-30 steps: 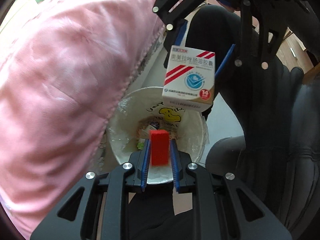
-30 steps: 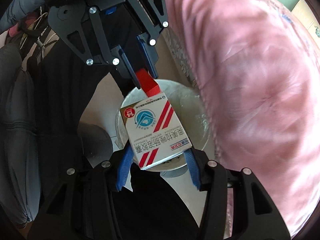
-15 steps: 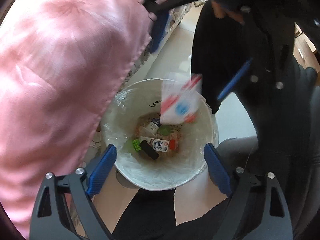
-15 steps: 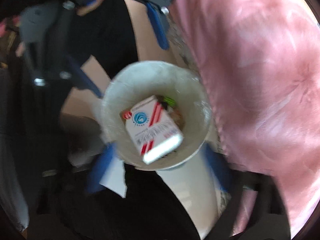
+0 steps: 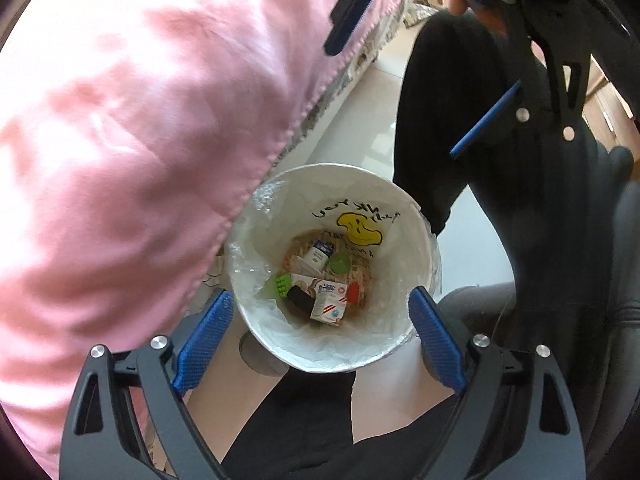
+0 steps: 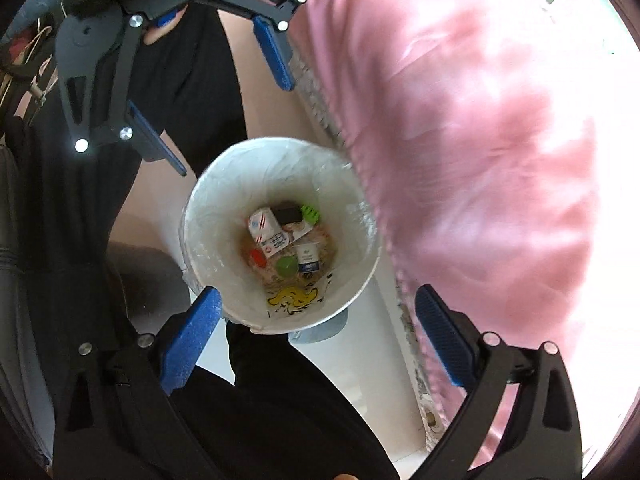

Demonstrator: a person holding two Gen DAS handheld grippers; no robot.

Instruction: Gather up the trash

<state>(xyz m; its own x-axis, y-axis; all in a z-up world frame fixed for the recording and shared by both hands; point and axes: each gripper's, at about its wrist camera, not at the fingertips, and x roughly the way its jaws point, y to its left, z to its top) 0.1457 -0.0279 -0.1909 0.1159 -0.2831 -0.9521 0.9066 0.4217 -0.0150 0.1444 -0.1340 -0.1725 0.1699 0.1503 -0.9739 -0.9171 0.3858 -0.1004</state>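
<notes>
Left wrist view: the left gripper [image 5: 318, 334] hangs with its jaws spread wide and nothing between them, directly above the white lined trash bin [image 5: 416, 216]. A second ago it pinched a small red block; that red block [image 5: 353, 293] now lies at the bottom of the bin, just ahead of the gripper's fingertips. Beside it rests the red-striped white carton [image 5: 329, 307], which the other gripper was holding a second ago and which was still falling half a second ago. So both pieces have been dropped in, and I judge this collecting step finished; any further trash would need a fresh reach away from the bin. Far ahead of this gripper, the right gripper [image 5: 404, 84] also shows with its blue pads apart. Right wrist view: the right gripper [image 6: 320, 336] is likewise wide open and empty, poised over the trash bin [image 6: 200, 196], with the carton [image 6: 267, 235] and the red block [image 6: 257, 257] lying low inside among a green cap and a small bottle. This view shows the left gripper [image 6: 224, 96] from the front, open, and the pink quilt [image 6: 480, 160] close on the right gripper's right side, where the left view puts it on the left gripper's left. Only the left view shows the bin's printed yellow smiley upright.
</notes>
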